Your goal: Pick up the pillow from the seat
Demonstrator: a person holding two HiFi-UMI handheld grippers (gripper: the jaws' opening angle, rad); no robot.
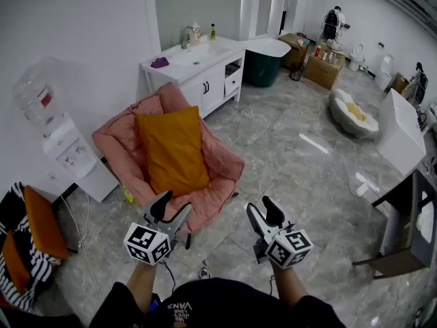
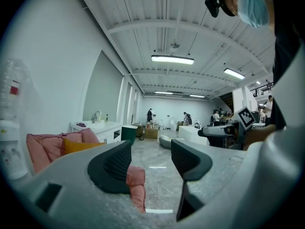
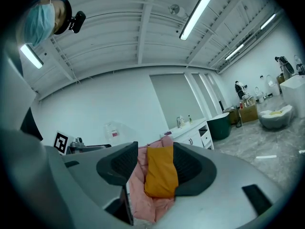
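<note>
While the orange pillow leans against the back of the pink chair, the left claw and right claw hover short of it, both spread and empty, presumably to flank its sides.

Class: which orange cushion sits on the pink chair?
The large orange pillow propped on the pink padded chair; the two smaller orange cushions lie on black-and-white striped fabric at left.
</note>
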